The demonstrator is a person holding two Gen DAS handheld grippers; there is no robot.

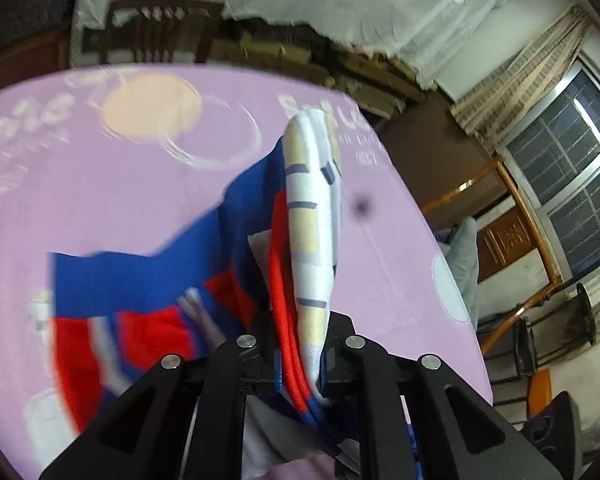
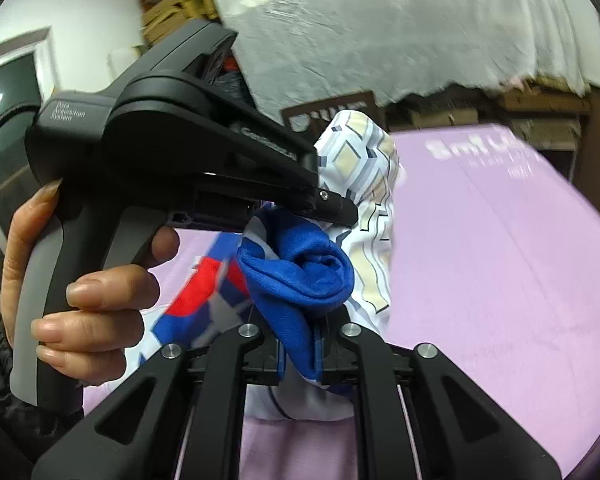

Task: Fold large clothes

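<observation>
Both hand-held grippers are pinching the same large garment of blue, red and white patterned fabric (image 1: 308, 208), lifting a bunched part of it above the lilac printed sheet covering the counter (image 1: 120, 200) while the rest is trailing down onto that sheet. The left hand-held gripper (image 1: 300, 364) is clamping a thick bundle of red, blue and white layers between nearly closed jaws; the right hand-held gripper (image 2: 300, 356) is gripping a rolled blue edge in the same tight way. To do this step well, the two grips should probably be drawn apart so the cloth is hanging flat between them, since it is looking crumpled and doubled at both pinch points; lowering it onto the sheet while it is this bunched would likely trap wrinkles in the fold. The left wrist view is showing the spread portion of the garment lying low on the sheet, plus a barred window (image 1: 572, 168) off to the side. The right wrist view is revealing what the other cannot: the person's left hand (image 2: 88, 280) wrapped round the grey handle of the left tool, whose tip is meeting the white geometric-print section.
</observation>
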